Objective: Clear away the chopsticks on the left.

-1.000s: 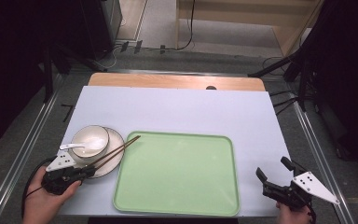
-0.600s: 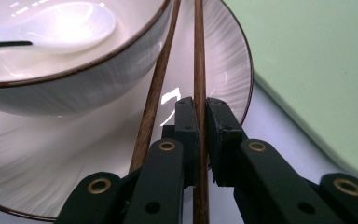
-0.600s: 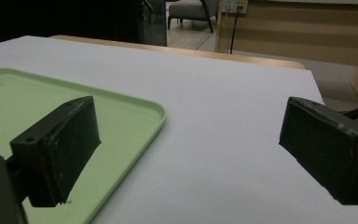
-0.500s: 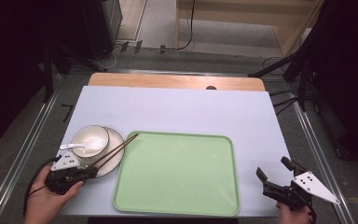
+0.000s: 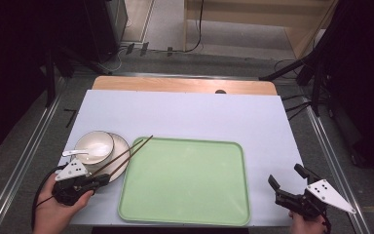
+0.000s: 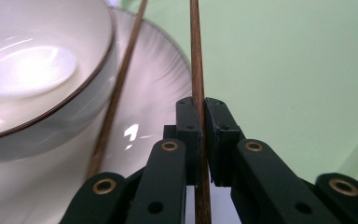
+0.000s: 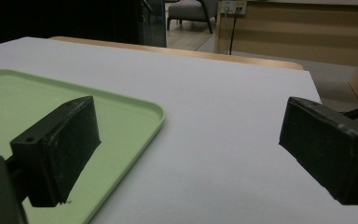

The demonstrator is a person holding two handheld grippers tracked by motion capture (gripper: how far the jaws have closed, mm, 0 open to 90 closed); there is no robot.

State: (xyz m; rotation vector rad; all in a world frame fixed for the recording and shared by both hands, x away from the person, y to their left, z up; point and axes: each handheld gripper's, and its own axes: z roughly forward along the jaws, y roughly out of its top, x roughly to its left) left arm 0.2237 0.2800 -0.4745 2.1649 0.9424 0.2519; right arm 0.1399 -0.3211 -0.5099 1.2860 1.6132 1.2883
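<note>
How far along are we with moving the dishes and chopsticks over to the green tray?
Nothing sits on the green tray yet. In hand: the left tongs are shut on one chopstick. Left: the second chopstick, plus the bowl, its spoon and the plate. The right tongs wait open.

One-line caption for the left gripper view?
Left claw shut on one chopstick; second chopstick lies across the plate beside the bowl.
</note>
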